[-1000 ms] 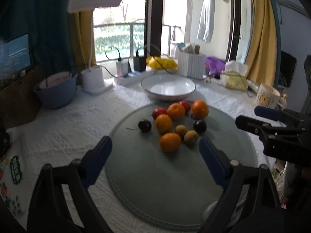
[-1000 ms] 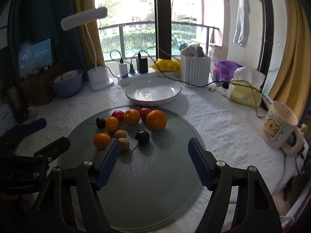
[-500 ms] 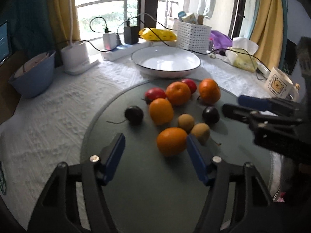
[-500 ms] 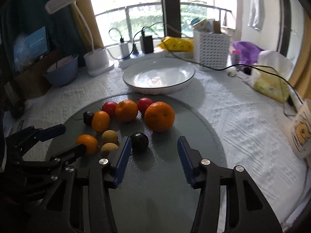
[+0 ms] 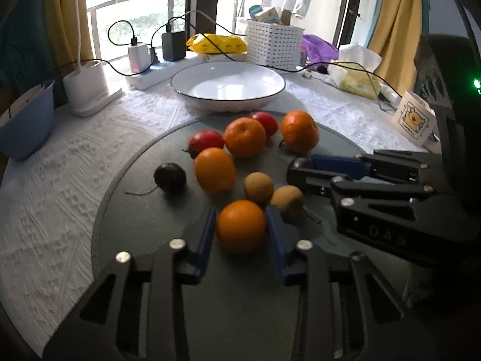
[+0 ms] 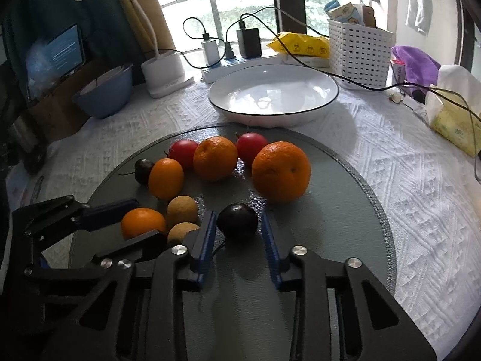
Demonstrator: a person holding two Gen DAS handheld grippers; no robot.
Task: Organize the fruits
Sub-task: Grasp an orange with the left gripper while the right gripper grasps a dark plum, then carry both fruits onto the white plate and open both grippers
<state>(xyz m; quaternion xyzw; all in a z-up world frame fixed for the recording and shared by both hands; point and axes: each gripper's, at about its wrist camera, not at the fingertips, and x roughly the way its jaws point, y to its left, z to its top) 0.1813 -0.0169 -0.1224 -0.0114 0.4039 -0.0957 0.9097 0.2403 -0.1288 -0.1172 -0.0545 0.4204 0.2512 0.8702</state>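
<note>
Left wrist view: the left tool (image 5: 241, 228) has its blue pads on either side of a small orange (image 5: 241, 225) at the near edge of the fruit cluster; the jaws are closing and the pads sit against the fruit's sides. The fruit lies on a round grey-green mat (image 5: 144, 216) with a stitched rim, spread over a white table (image 5: 60, 180) cloth with a raised woven pattern. Behind the orange sit two rough brown round fruits (image 5: 258, 186), a smooth oval orange (image 5: 214, 170), a dark plum (image 5: 170, 177) with a thin stem, two red fruits and two dimpled mandarins. The right tool (image 5: 303, 170) reaches in from the right; its black body bears the raised letters "UAS". Farther off stands a glossy white bowl (image 5: 228, 85) with a thin dark rim. A white mug (image 5: 413, 120) at far right carries a cartoon bear; its small writing is unreadable.

Right wrist view: the right tool (image 6: 239, 225) is clamped on a second dark plum (image 6: 237, 222), smooth and round, its blue pads tight on both sides, on the near middle of the mat. The big mandarin (image 6: 281, 171) sits just beyond it. At left the left tool's fingers flank the small orange. A white perforated plastic basket (image 6: 359, 54) stands far right of the bowl.
</note>
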